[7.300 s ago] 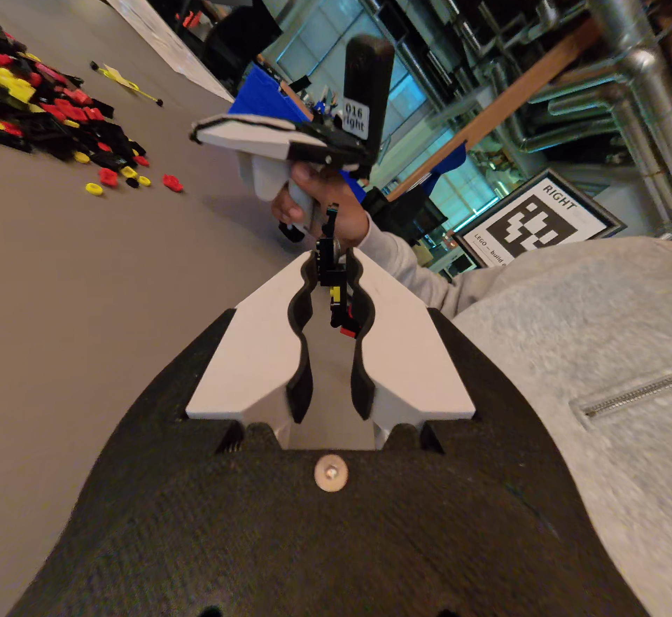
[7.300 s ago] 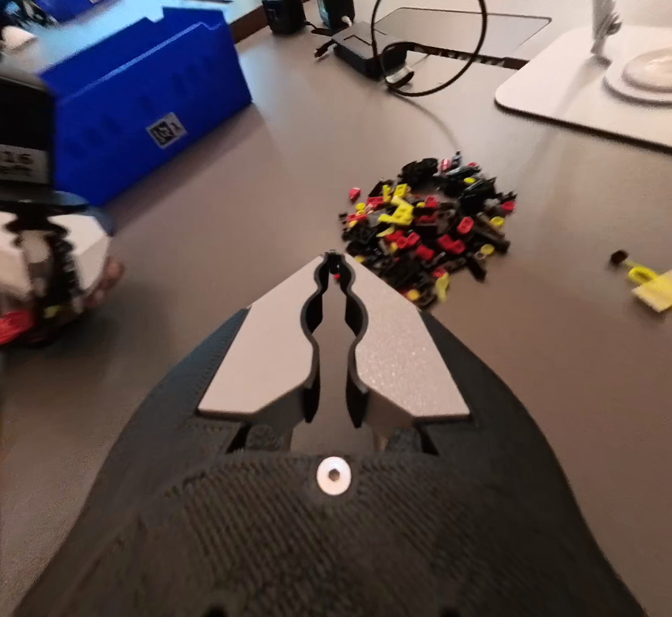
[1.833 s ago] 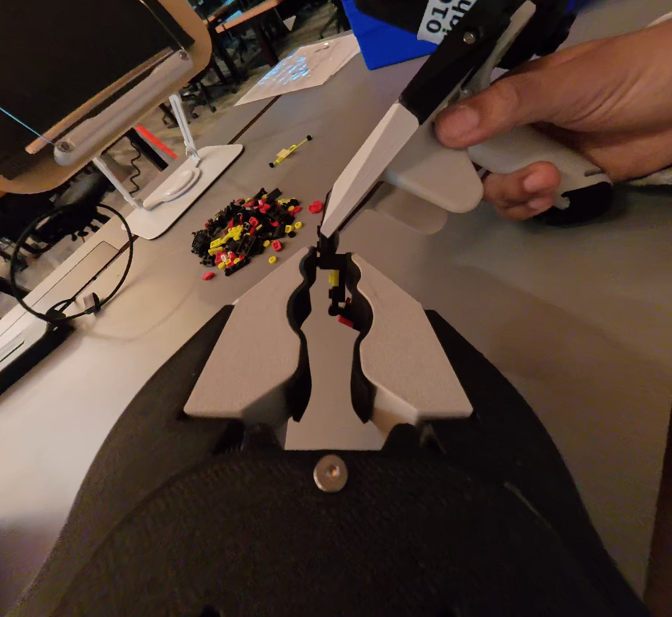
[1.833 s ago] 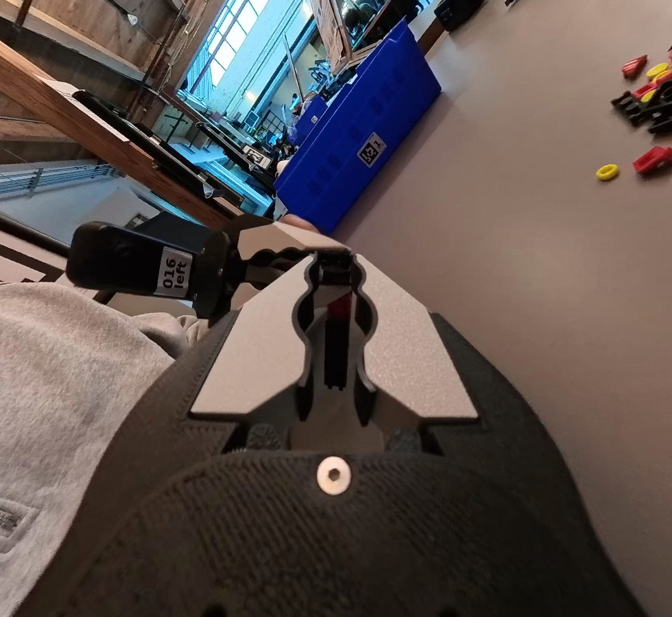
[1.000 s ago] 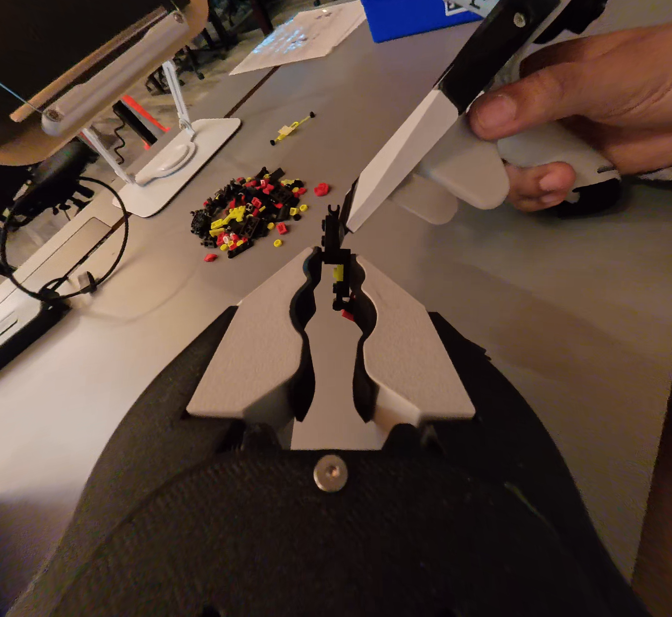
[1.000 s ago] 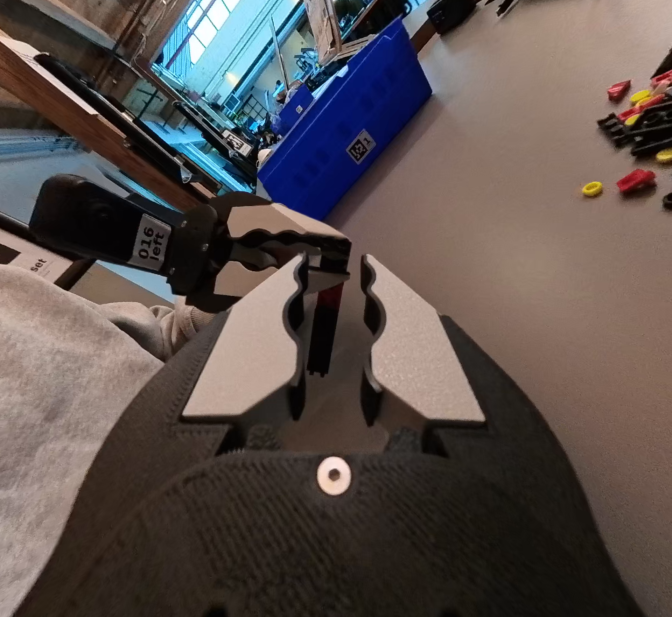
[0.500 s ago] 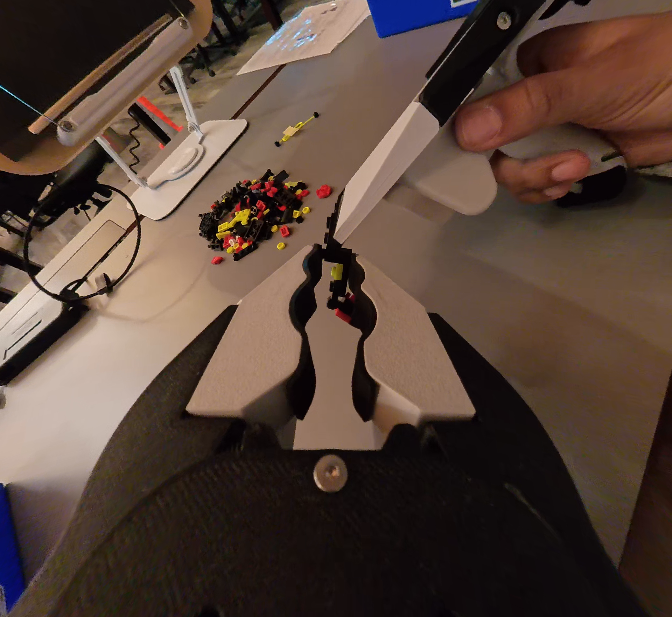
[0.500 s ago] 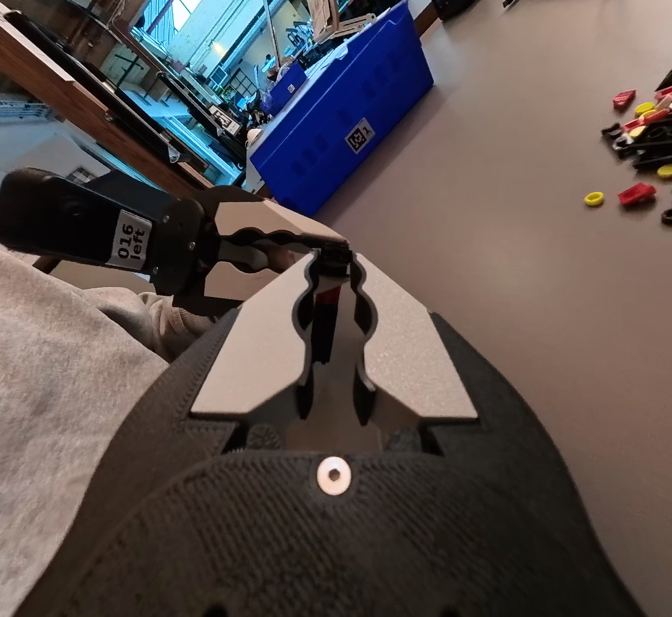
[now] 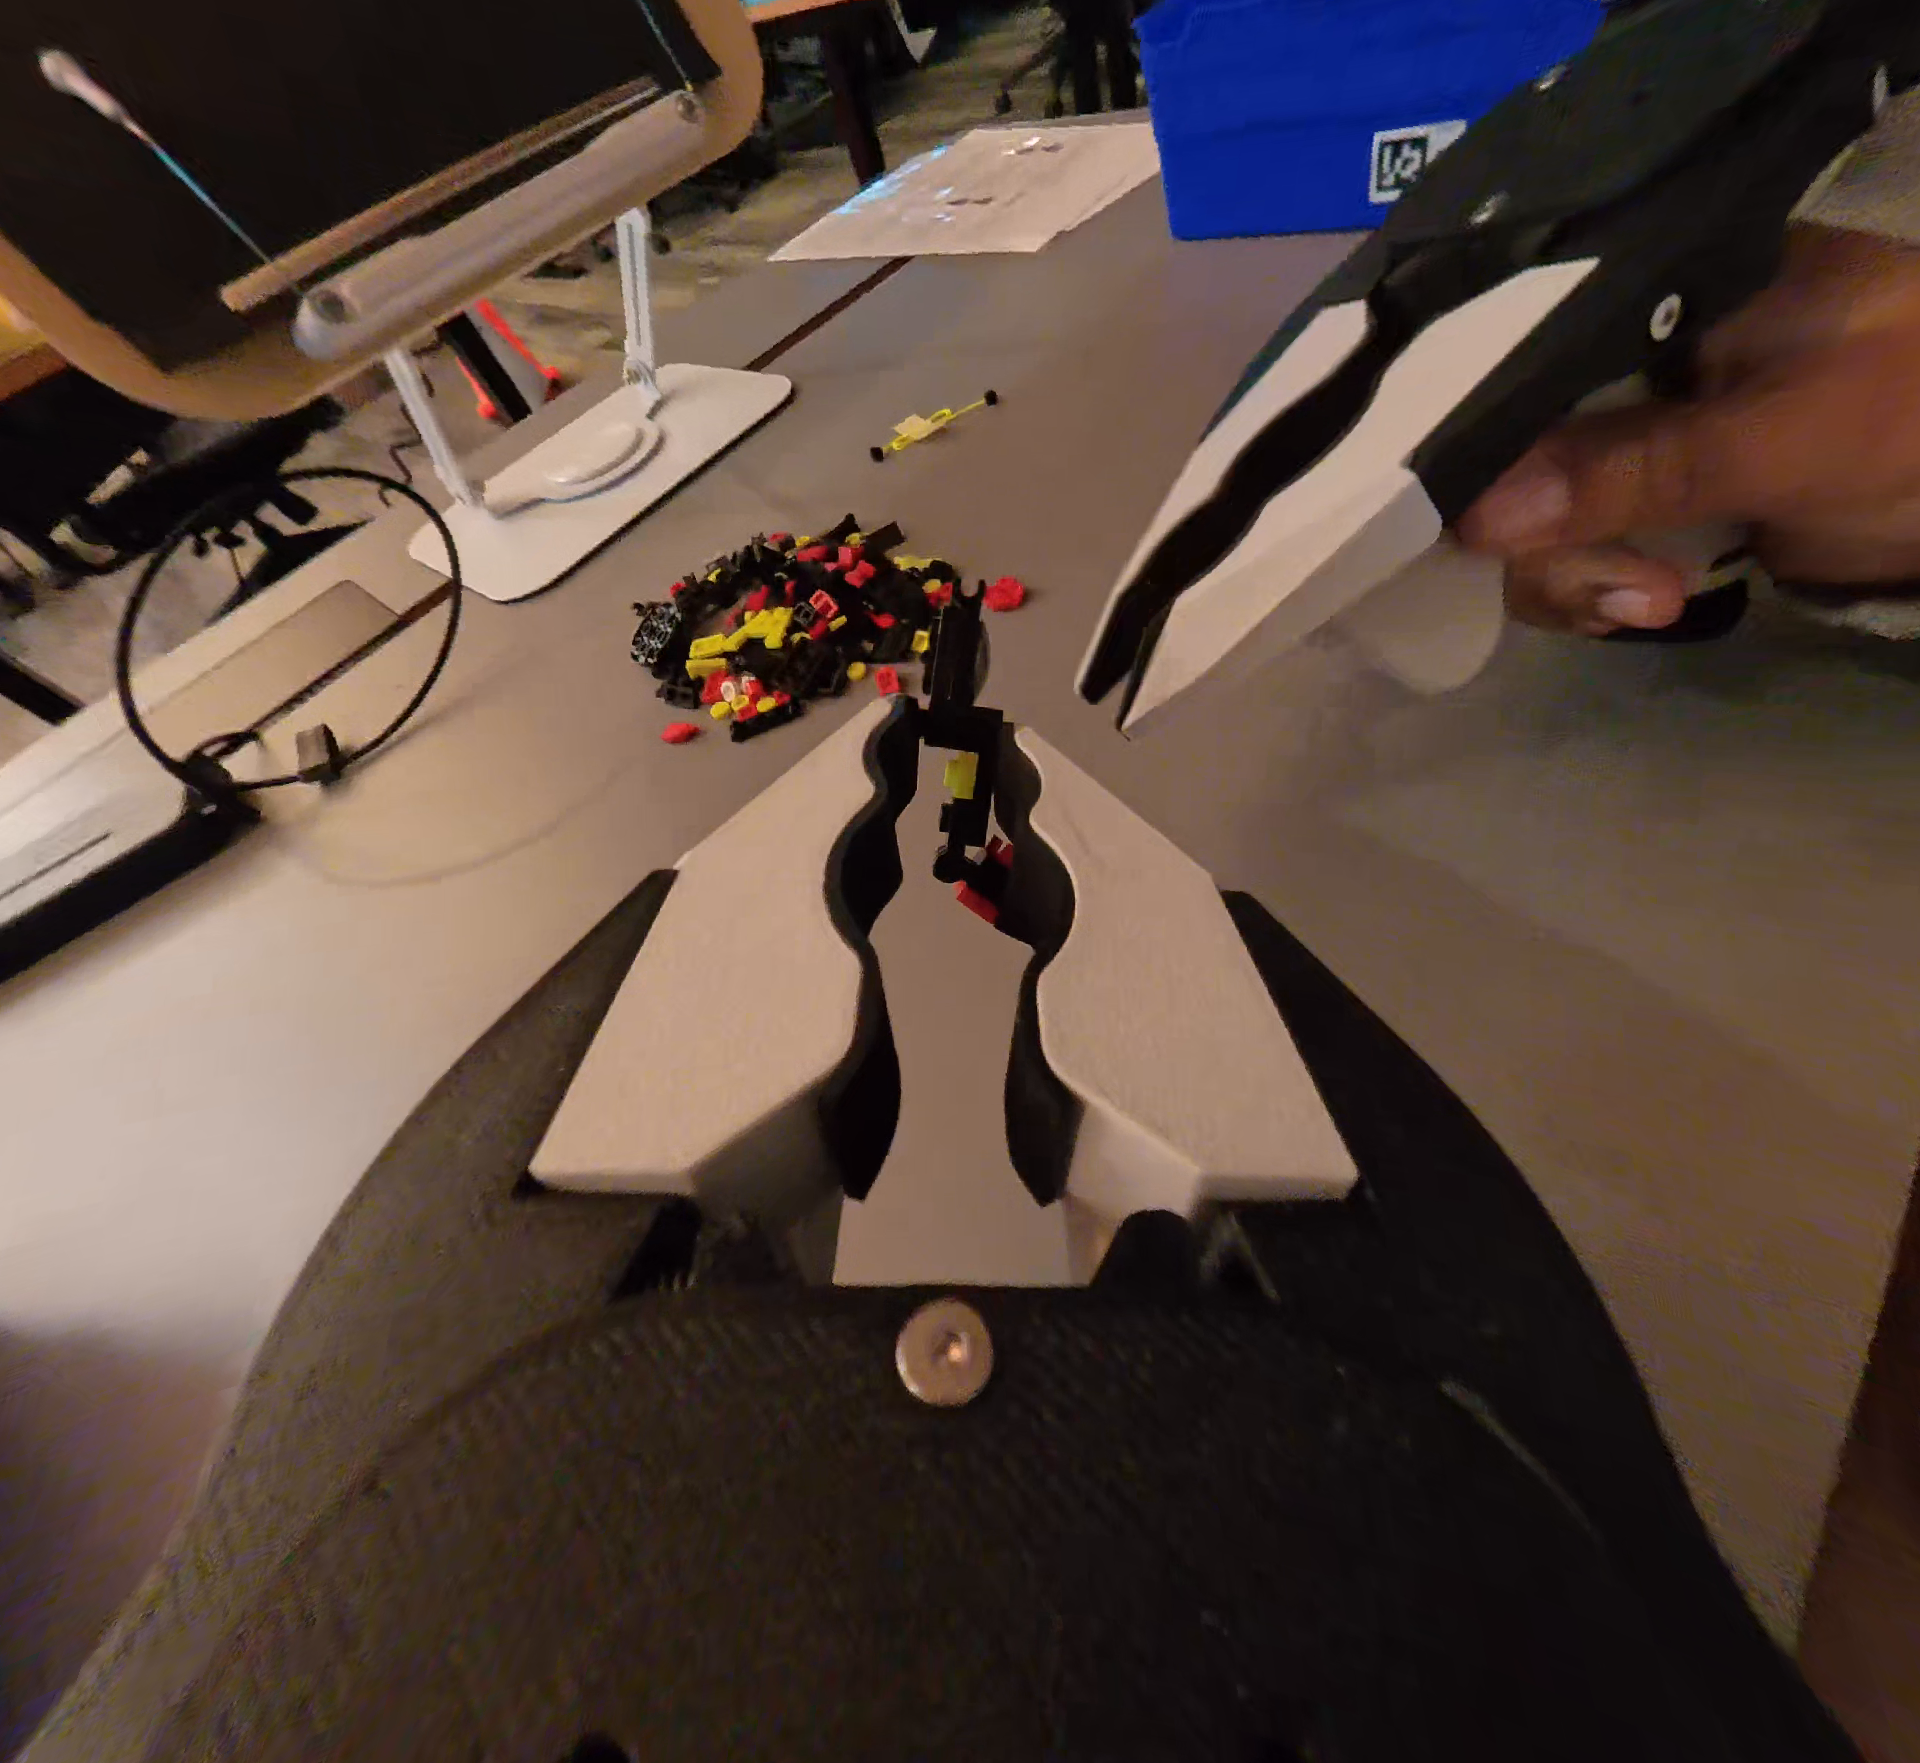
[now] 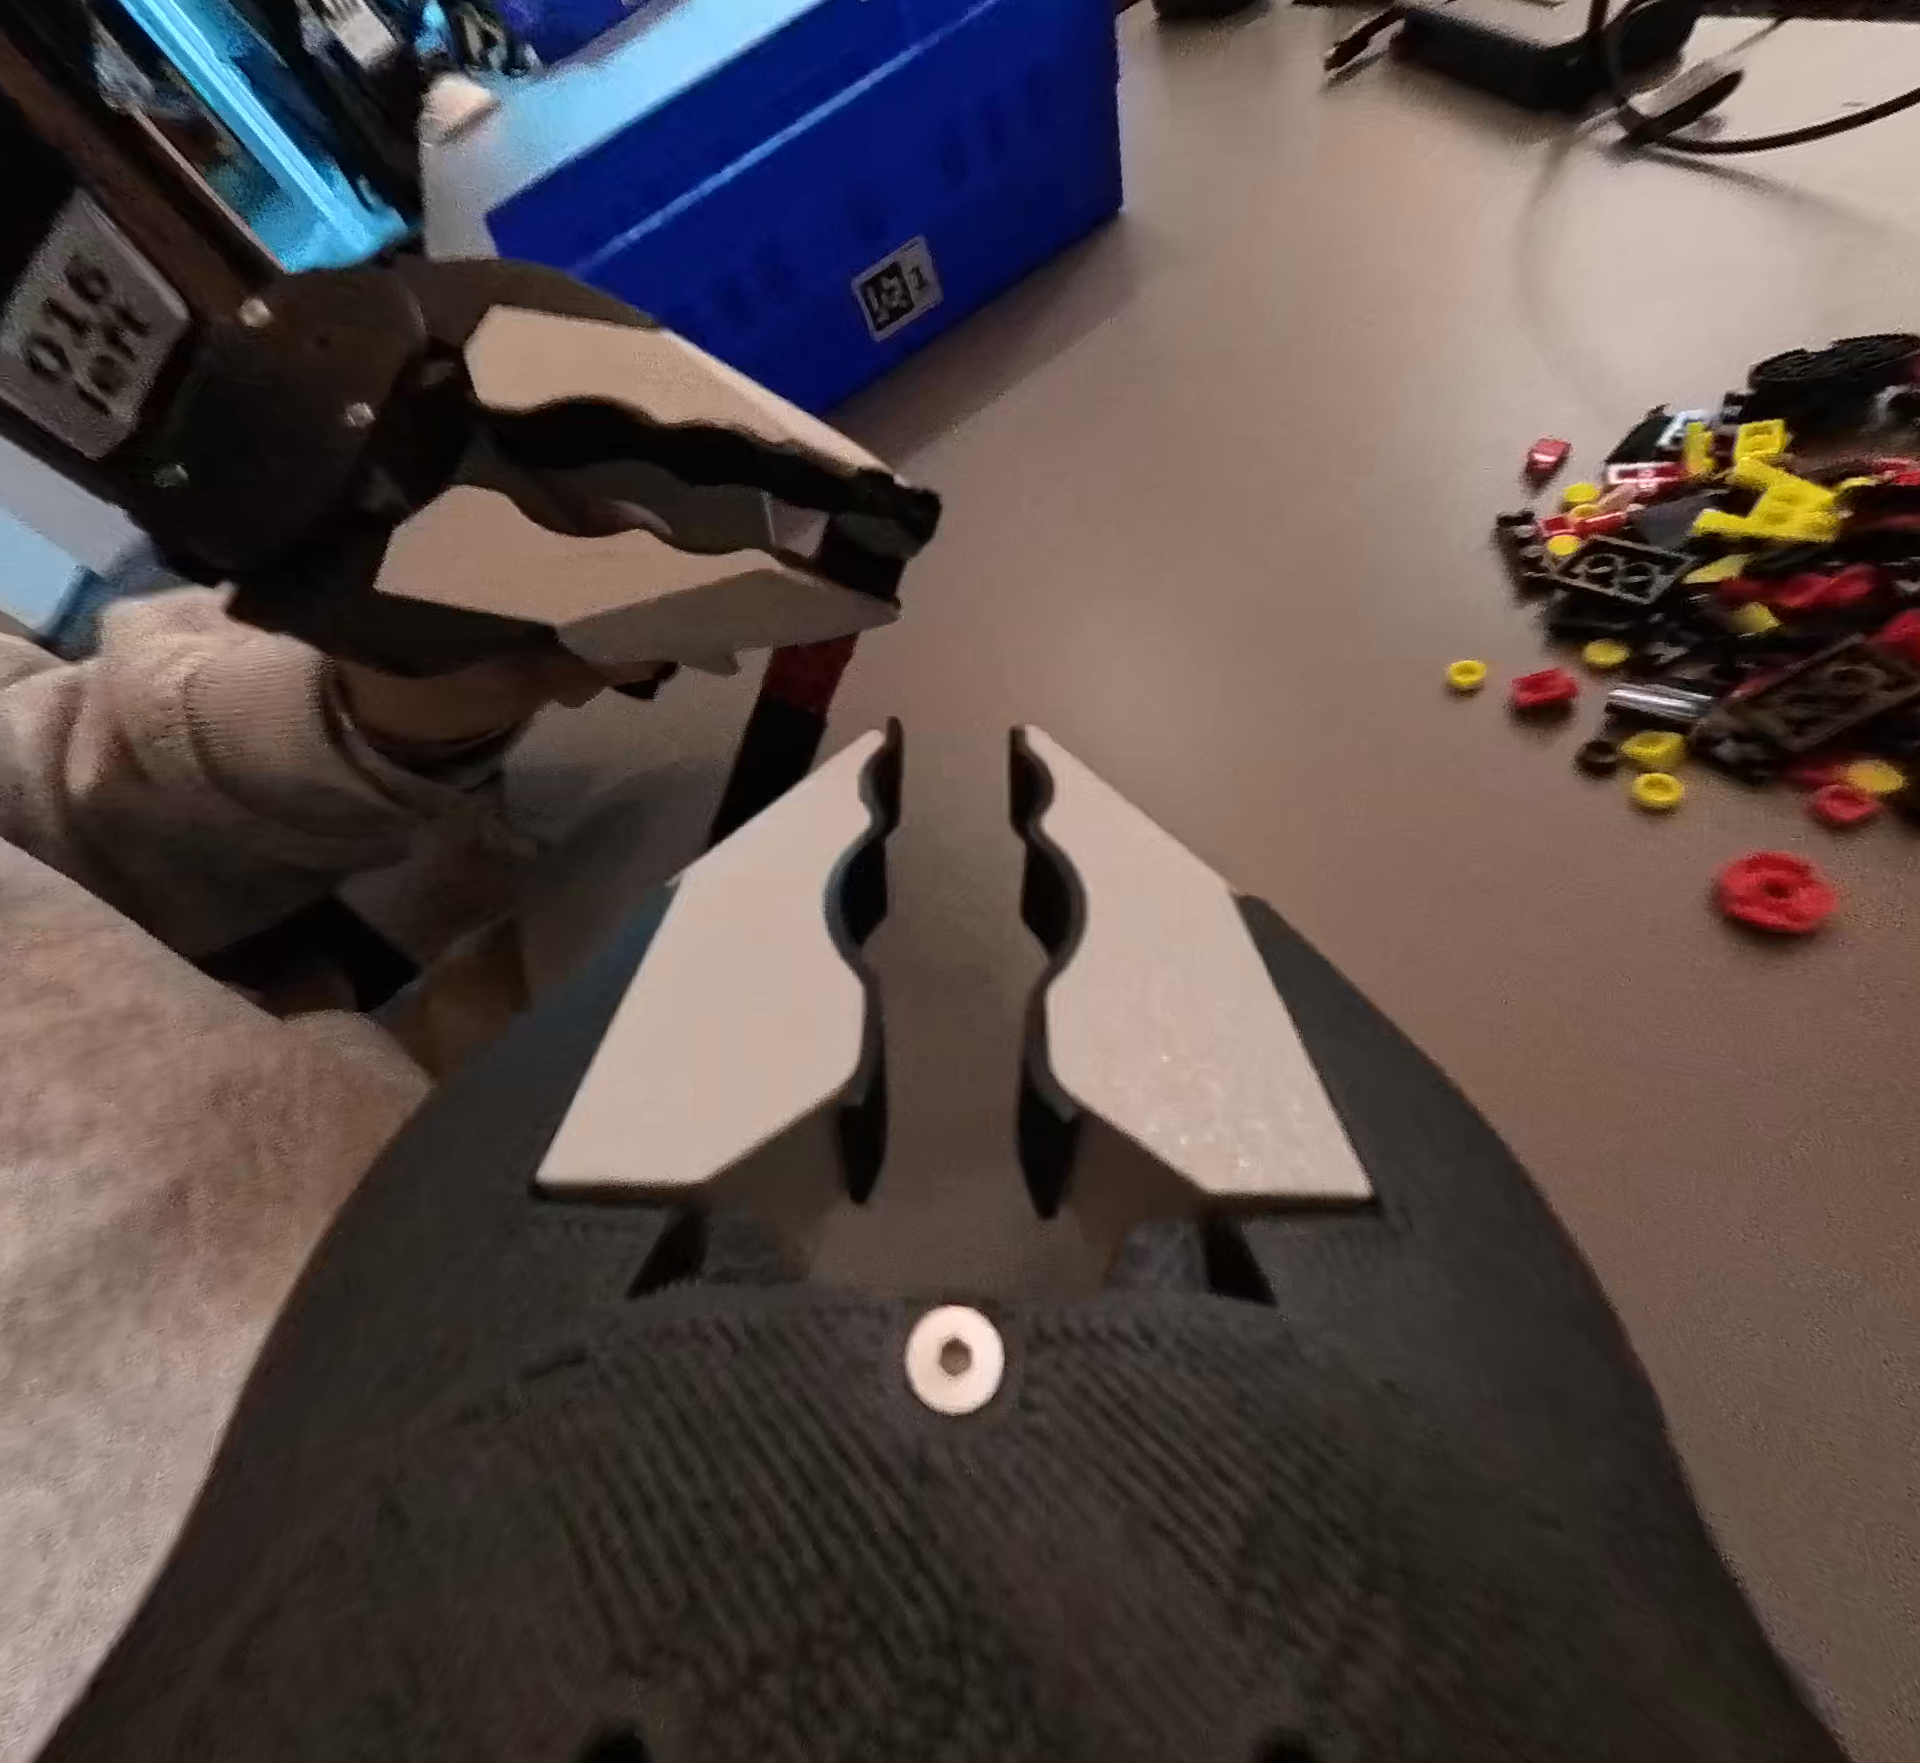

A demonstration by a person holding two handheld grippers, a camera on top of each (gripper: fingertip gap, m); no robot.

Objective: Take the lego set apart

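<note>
My left gripper [image 9: 954, 737] is shut on a small lego assembly [image 9: 961, 778] of black, yellow and red pieces, with a thin black part sticking up past the tips. In the right wrist view the left gripper [image 10: 883, 539] is at the left, and the assembly [image 10: 790, 705] hangs below its tips. My right gripper [image 10: 956, 742] is open and empty, just right of the assembly and apart from it. It shows in the left wrist view [image 9: 1107, 705], held by a hand. A pile of loose lego pieces [image 9: 800, 622] lies on the grey table; it also shows in the right wrist view [image 10: 1766, 591].
A blue bin [image 10: 831, 186] stands at the back of the table. A white monitor stand base [image 9: 603, 456], a looped black cable [image 9: 291, 633], a paper sheet [image 9: 966, 196] and a yellow axle piece [image 9: 930, 430] lie beyond the pile. A red round piece [image 10: 1766, 892] lies alone.
My right gripper, shut on the assembly's top half a second ago, has opened and pulled away to the right. The left gripper still holds the assembly.
</note>
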